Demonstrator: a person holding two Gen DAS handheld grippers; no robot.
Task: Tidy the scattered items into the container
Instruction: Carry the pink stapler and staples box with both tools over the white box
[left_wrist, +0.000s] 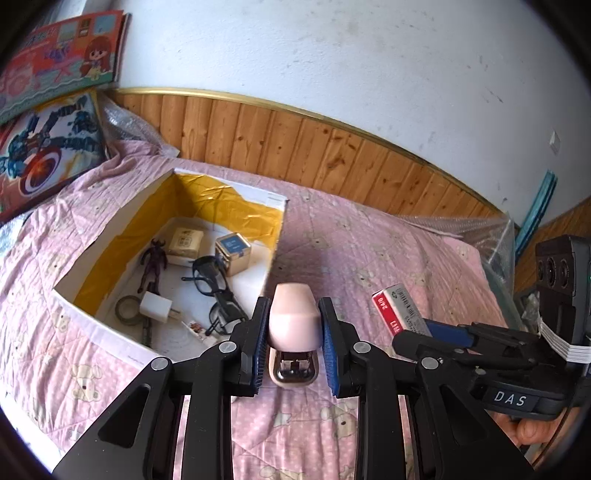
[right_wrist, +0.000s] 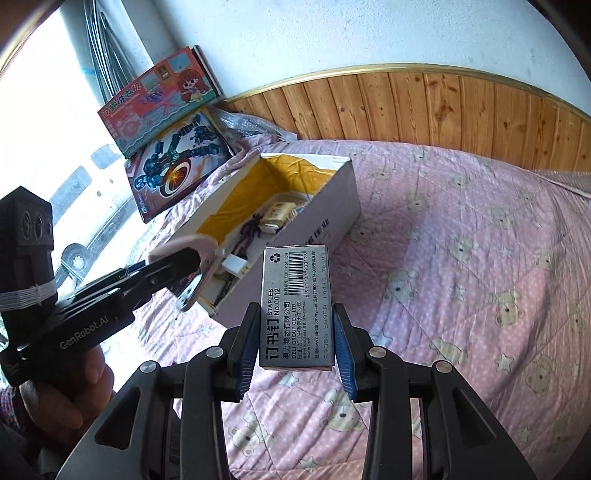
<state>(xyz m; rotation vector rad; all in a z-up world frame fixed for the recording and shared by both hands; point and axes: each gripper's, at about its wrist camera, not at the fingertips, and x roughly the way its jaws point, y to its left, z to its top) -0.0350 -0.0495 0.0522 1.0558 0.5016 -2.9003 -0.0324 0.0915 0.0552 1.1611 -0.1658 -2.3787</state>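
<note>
- The left gripper (left_wrist: 294, 334) pinches a pink stapler (left_wrist: 293, 325) between its blue pads, low in the centre of the left wrist view; the metal mouth faces the camera.
- The right gripper (right_wrist: 297, 345) clamps a box of staples (right_wrist: 296, 306) by its long sides, in the centre of the right wrist view.
- The open white container (left_wrist: 107, 334), lined yellow, sits at centre left on the pink quilt (left_wrist: 369, 251).
- Inside lie black glasses (left_wrist: 214, 284), a white charger (left_wrist: 157, 306), a dark figurine (left_wrist: 151, 266) and a small gold-edged cube (left_wrist: 233, 253).
</note>
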